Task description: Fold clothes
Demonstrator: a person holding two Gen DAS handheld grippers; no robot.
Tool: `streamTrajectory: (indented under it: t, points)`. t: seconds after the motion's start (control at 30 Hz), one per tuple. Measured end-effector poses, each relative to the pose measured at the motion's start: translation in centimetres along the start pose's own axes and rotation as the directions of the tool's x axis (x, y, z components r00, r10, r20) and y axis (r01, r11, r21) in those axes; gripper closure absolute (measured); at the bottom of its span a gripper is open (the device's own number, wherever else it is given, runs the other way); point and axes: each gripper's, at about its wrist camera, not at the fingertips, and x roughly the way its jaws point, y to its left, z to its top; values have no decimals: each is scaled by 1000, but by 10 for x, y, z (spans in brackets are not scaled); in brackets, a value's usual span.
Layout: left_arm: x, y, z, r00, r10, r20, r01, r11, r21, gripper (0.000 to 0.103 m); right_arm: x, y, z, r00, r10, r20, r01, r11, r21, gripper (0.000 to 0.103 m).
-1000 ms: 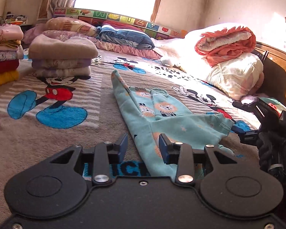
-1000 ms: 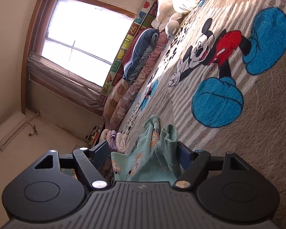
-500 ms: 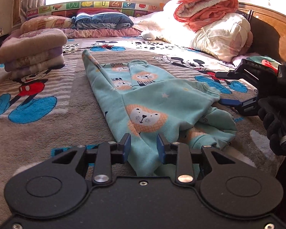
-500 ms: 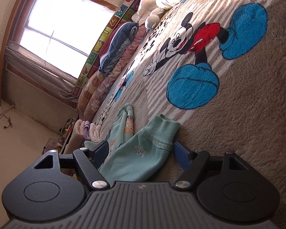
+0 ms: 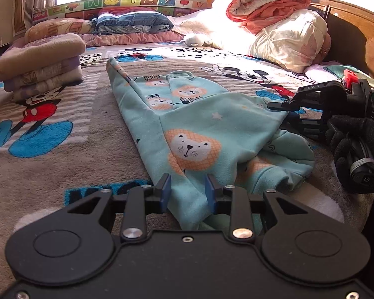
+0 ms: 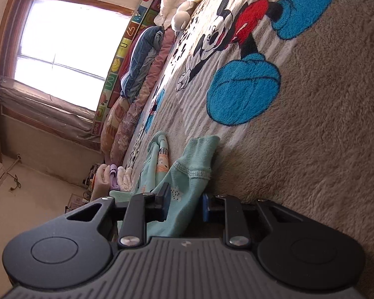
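A teal child's garment with lion prints (image 5: 199, 129) lies partly folded on the Mickey Mouse blanket (image 5: 49, 134). My left gripper (image 5: 188, 190) has its jaws a little apart around the garment's near edge, with cloth between the pads. My right gripper (image 6: 184, 203) is tilted on its side, and the garment's cuffed sleeve (image 6: 197, 164) passes between its narrowed jaws. In the left wrist view the right gripper (image 5: 284, 106) sits at the garment's right edge, held by a black-gloved hand (image 5: 354, 154).
A stack of folded blankets (image 5: 40, 67) sits at the back left. Rolled quilts and pillows (image 5: 274, 17) lie along the wooden headboard (image 5: 356, 37) at the back right. More bedding (image 5: 132, 25) lines the window wall.
The left gripper moved in and lower over the garment's near edge. The right gripper's jaws narrowed around the sleeve, which now lies lower on the blanket.
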Motion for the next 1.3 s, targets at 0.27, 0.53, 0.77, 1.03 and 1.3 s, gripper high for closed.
streamTrajectory:
  t: [0.27,0.53,0.77,1.03,1.3]
  points:
    - [-2,0,2,1000,-2,5,2,1000,14,74,-13,14,3,986,157,54,-156,987,-38,96]
    - [2,-3,1,1000,-7,-7,7,999,35,74,-38,29,12,957,281,68,-276,958,-77,97]
    - [5,-4,1,1000,-17,-22,18,999,51,74,-46,39,17,934,354,47,-347,930,-120,97]
    - [-6,20,7,999,-45,-9,45,998,-36,74,-39,16,20,983,176,51,-172,982,-76,96]
    - [-14,63,19,996,74,58,-62,981,-183,74,-28,-13,7,999,43,16,-43,999,4,96]
